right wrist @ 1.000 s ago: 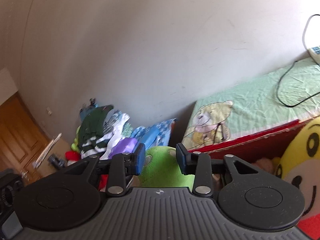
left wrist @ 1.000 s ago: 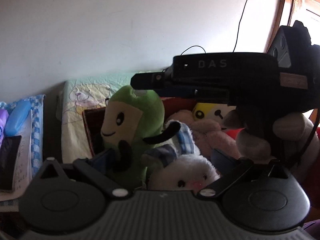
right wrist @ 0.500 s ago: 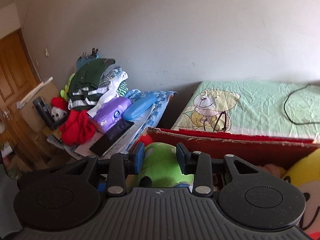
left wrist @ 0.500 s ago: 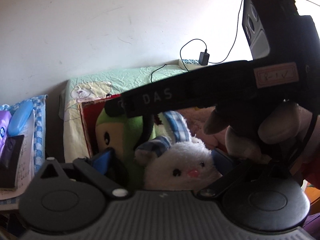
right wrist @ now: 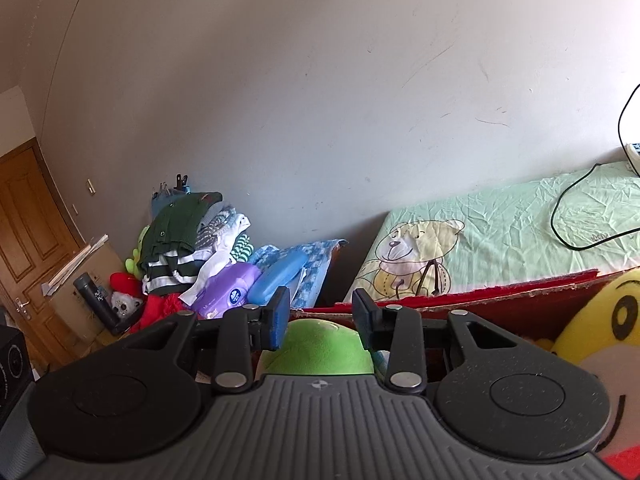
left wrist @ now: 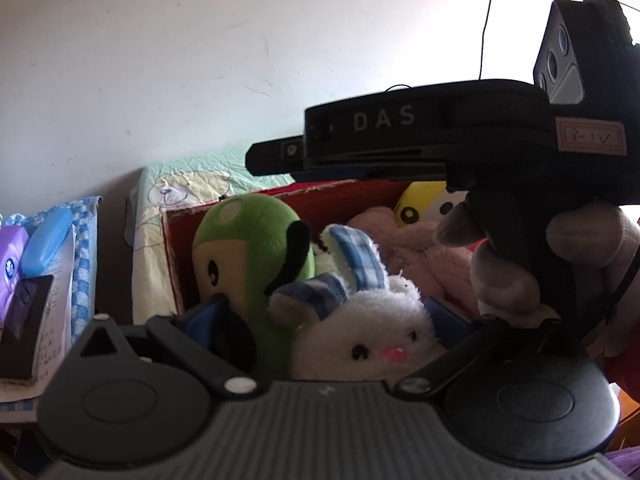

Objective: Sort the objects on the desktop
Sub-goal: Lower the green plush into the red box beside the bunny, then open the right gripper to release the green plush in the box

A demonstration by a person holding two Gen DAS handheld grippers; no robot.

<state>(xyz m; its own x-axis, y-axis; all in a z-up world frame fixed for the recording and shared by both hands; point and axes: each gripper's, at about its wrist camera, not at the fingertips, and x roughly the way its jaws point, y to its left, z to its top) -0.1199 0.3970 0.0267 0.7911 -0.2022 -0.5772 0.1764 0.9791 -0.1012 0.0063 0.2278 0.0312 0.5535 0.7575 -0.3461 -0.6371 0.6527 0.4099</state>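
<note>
The left gripper [left wrist: 324,320] stands wide apart around a white plush bunny [left wrist: 360,332] with blue-checked ears and a pink nose, not pinching it. At ten o'clock from it leans a green plush [left wrist: 244,256] (cream face, black arm), both inside the red cardboard box [left wrist: 176,256]. The right gripper [right wrist: 318,320] hovers above the green plush with its fingers parted and nothing between them; a gloved hand [left wrist: 520,272] grips its handle at three o'clock.
</note>
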